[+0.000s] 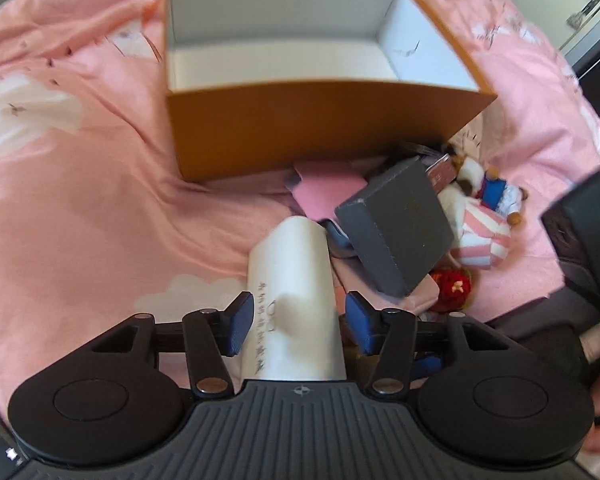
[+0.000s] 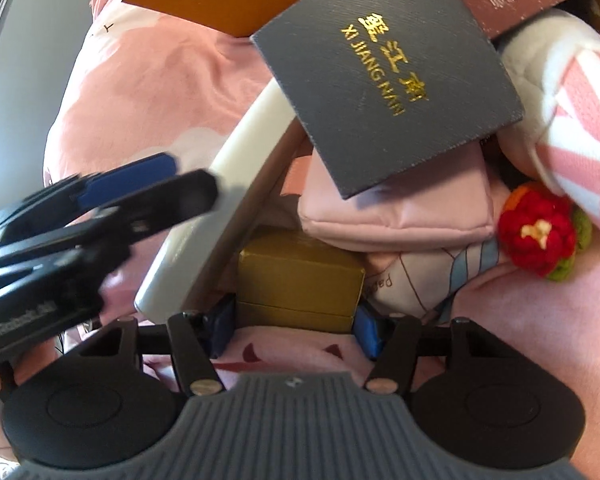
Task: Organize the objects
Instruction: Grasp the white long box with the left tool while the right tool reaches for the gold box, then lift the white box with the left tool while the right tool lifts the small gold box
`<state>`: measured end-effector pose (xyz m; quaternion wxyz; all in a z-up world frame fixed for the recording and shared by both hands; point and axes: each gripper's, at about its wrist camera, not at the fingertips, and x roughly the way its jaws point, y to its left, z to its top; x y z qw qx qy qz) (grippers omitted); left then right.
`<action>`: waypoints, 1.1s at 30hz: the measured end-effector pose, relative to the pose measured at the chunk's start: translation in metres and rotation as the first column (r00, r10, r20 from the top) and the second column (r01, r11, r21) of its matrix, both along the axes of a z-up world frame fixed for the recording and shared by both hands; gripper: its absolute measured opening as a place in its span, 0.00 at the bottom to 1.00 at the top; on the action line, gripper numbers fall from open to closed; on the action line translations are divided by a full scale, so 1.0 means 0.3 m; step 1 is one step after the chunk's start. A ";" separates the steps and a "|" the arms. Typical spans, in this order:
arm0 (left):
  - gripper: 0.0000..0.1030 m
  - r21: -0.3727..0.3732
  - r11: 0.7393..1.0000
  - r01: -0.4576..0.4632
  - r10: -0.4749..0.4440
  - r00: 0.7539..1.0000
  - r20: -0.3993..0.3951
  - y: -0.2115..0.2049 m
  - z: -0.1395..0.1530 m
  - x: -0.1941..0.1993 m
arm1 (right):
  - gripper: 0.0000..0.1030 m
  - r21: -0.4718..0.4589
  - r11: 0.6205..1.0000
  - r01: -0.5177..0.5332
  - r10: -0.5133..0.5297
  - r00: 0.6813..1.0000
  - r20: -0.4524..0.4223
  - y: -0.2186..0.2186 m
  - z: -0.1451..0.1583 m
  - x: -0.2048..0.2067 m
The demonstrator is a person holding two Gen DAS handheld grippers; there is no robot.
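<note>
Below, in the left wrist view, the left gripper (image 1: 294, 326) straddled a smooth white oblong case (image 1: 296, 300) with printed characters; its blue ribbed pads sat just off each side, not clearly pressing. Ahead, an open orange cardboard box (image 1: 320, 128) with white inner walls stood on the rumpled pink bedsheet (image 1: 80, 200), beside a textured grey square box (image 1: 396, 232). In the right wrist view, the right gripper (image 2: 296, 328) flanked a small gold paper box (image 2: 300, 280), pads against its sides, under a soft pink pouch (image 2: 400, 196).
</note>
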<state>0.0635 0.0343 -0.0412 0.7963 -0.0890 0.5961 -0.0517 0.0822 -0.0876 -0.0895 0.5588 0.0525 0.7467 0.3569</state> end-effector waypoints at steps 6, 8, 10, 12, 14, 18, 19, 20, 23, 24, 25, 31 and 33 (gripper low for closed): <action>0.59 0.118 0.988 0.102 -0.094 0.993 -0.072 -0.075 -0.057 0.043 | 0.60 0.001 0.999 -0.032 0.032 0.999 0.034 -0.003 0.006 -0.007; 0.59 0.161 0.976 0.144 -0.130 0.987 -0.095 -0.099 -0.076 0.039 | 0.60 0.001 1.000 -0.031 0.031 0.999 0.037 0.009 0.000 -0.018; 0.59 0.196 0.965 0.172 -0.152 0.982 -0.113 -0.112 -0.095 0.039 | 0.60 -0.003 0.999 -0.048 0.048 0.997 0.057 -0.016 0.008 -0.012; 0.57 0.221 0.957 0.189 -0.164 0.978 -0.125 -0.120 -0.113 0.038 | 0.60 -0.009 0.998 -0.066 0.067 0.995 0.077 0.000 0.015 -0.016; 0.44 0.245 0.951 0.189 -0.167 0.980 -0.110 -0.117 -0.113 0.030 | 0.60 -0.011 0.997 -0.073 0.074 0.994 0.079 -0.014 0.020 -0.015; 0.31 0.233 0.962 0.144 -0.135 0.989 -0.052 -0.076 -0.075 0.005 | 0.60 -0.005 0.998 -0.064 0.064 0.995 0.078 -0.042 0.035 -0.017; 0.31 0.219 0.967 0.132 -0.126 0.991 -0.042 -0.064 -0.066 -0.003 | 0.60 -0.003 0.998 -0.064 0.064 0.995 0.081 -0.048 0.040 -0.016; 0.31 0.214 0.969 0.122 -0.118 0.993 -0.029 -0.055 -0.058 -0.013 | 0.60 0.000 0.998 -0.064 0.064 0.994 0.087 -0.031 0.035 -0.013; 0.31 0.203 0.975 0.091 -0.096 0.995 0.017 -0.031 -0.028 -0.041 | 0.60 0.011 0.997 -0.075 0.073 0.991 0.113 -0.008 0.047 -0.010; 0.31 0.192 0.978 0.076 -0.083 0.996 0.033 -0.024 -0.013 -0.049 | 0.60 0.018 0.997 -0.081 0.078 0.989 0.125 -0.008 0.060 -0.011; 0.31 0.181 0.982 0.059 -0.069 0.996 0.051 -0.022 0.002 -0.050 | 0.60 0.027 0.996 -0.087 0.082 0.987 0.138 -0.008 0.074 -0.013; 0.31 0.094 0.995 -0.024 0.008 0.986 0.165 0.005 0.094 -0.063 | 0.59 0.076 0.992 -0.101 0.078 0.963 0.259 -0.028 0.194 -0.014; 0.31 0.067 0.997 -0.040 0.025 0.979 0.205 0.007 0.128 -0.065 | 0.59 0.096 0.990 -0.098 0.065 0.950 0.305 -0.042 0.238 -0.009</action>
